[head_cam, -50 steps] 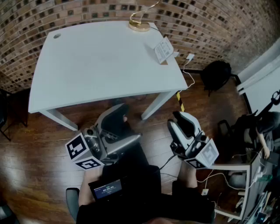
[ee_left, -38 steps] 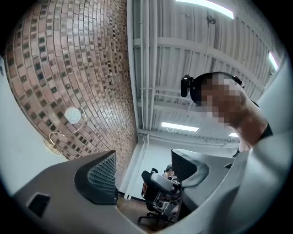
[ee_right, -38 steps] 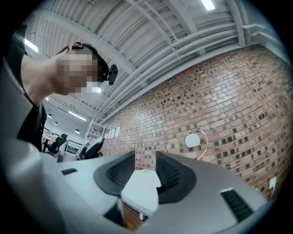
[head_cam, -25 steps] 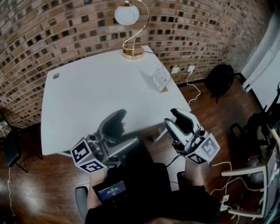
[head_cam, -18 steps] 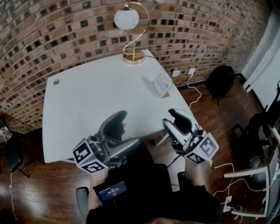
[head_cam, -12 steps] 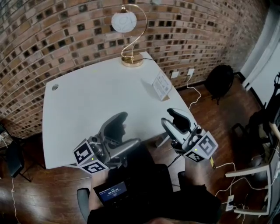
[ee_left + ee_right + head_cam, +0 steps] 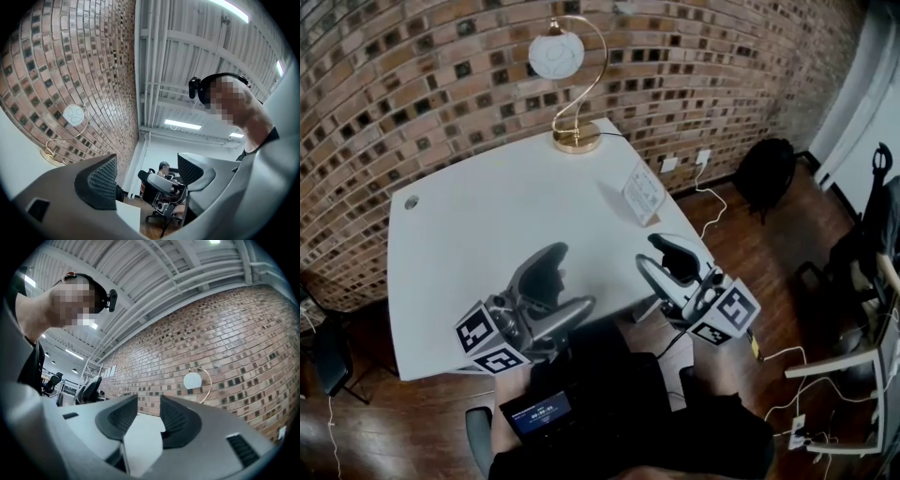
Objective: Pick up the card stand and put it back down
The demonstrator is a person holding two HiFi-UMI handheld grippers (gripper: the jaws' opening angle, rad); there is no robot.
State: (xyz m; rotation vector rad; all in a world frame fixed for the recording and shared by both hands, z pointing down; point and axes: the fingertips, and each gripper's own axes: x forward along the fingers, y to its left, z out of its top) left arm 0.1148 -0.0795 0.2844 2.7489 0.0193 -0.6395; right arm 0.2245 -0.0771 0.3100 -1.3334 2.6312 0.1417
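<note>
The card stand [image 7: 642, 194] is a small white printed card on a wooden base, upright near the right edge of the white table [image 7: 487, 225]. Neither gripper view shows it. My left gripper [image 7: 567, 281] hovers over the table's near edge, well short and left of the stand, jaws wide apart and empty [image 7: 147, 176]. My right gripper [image 7: 654, 255] hangs at the table's near right corner, a short way in front of the stand. Its jaws stand a narrow gap apart with only the table top showing between them [image 7: 149, 416].
A gold lamp [image 7: 572, 94] with a white globe shade stands at the table's far edge against the brick wall. A round cable hole [image 7: 412, 202] sits at the far left corner. On the wooden floor to the right lie a black bag [image 7: 766, 164] and white cables [image 7: 708, 202].
The view has tilted up and drawn nearer to the table. Both grippers have come forward from over the floor to the table's near edge. Their jaws look unchanged.
</note>
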